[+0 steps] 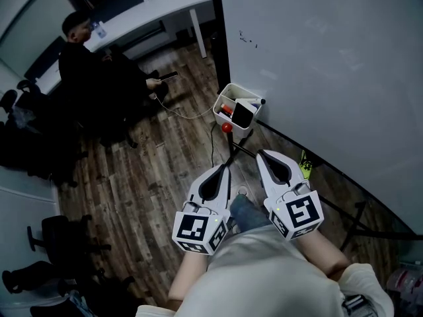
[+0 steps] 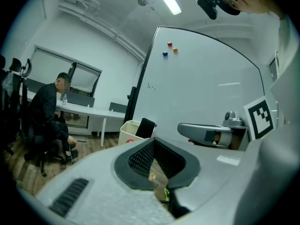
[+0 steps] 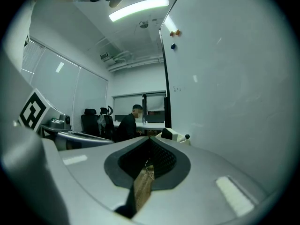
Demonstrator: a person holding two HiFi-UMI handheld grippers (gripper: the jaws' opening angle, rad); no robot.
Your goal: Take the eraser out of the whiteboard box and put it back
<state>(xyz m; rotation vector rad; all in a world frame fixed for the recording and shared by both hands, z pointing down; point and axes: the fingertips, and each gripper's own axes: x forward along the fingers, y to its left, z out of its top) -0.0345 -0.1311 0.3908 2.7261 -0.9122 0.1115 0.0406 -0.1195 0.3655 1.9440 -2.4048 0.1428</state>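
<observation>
Both pairs of jaws are closed on nothing, with the left gripper (image 1: 221, 172) and right gripper (image 1: 264, 157) side by side, short of the white box (image 1: 227, 96) at the whiteboard's (image 1: 317, 58) lower corner. The black eraser (image 1: 244, 114) stands upright inside, its top above the rim. It is probably light, with a stiff body and a soft felt face, so a pinch across the flat sides of its exposed upper end should hold.

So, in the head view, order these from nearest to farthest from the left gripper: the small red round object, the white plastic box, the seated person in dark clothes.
1. Small red round object, just ahead of the left gripper.
2. White plastic box, behind it, against the whiteboard.
3. Seated person in dark clothes, far upper left.
</observation>
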